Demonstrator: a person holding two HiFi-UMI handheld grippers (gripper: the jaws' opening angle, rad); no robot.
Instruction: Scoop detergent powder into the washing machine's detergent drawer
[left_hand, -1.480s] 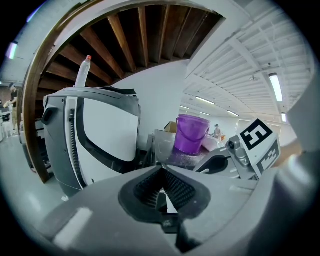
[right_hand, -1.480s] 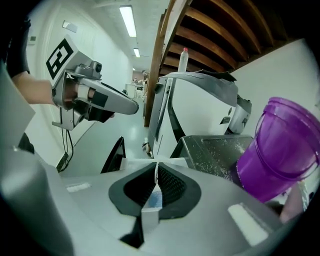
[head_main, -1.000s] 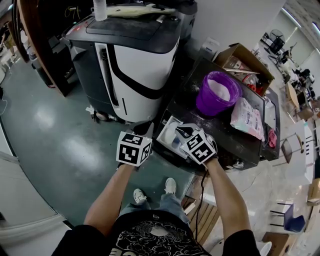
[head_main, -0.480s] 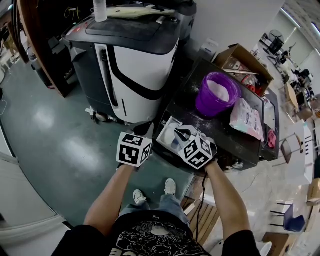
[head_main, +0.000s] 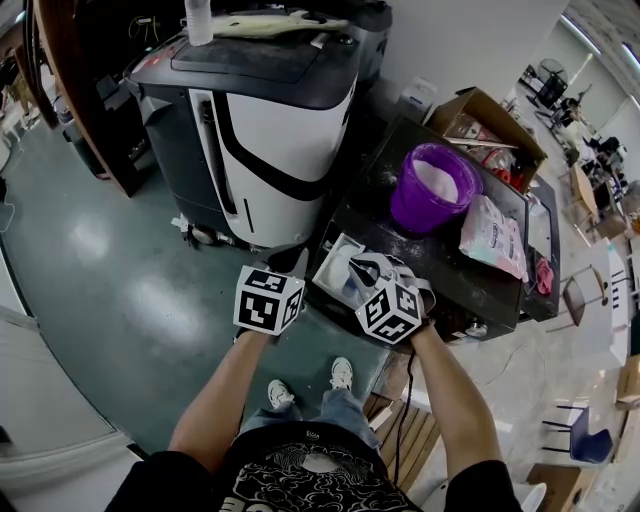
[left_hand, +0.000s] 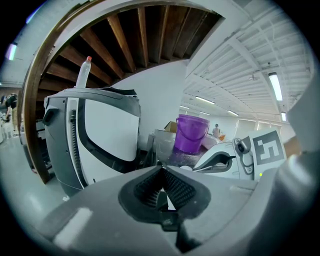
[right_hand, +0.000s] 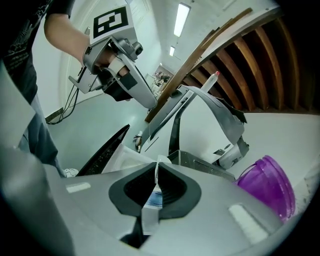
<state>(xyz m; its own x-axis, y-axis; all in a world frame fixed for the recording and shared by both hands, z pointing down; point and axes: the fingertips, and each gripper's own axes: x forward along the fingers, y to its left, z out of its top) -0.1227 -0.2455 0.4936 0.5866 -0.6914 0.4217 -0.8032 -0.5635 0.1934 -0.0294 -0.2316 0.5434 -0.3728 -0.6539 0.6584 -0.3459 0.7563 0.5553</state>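
Drift of the right gripper (right_hand: 156, 166) toward lower centre of the head view, slightly back from the white drawer (head_main: 336, 262) at the near edge of the dark table (head_main: 470, 280). Probably a scoop just emptied, or nearly so. Pinched tight on a thin white strip, likely the scoop handle (right_hand: 151, 207), bowl out of sight. Beside it at left, empty left gripper (left_hand: 161, 172), pressed together. At upper right, well apart, purple bucket (head_main: 408, 212) of white powder (head_main: 438, 178).

Dark top (head_main: 440, 272), purple bucket (head_main: 432, 190), pink bag (head_main: 492, 233)
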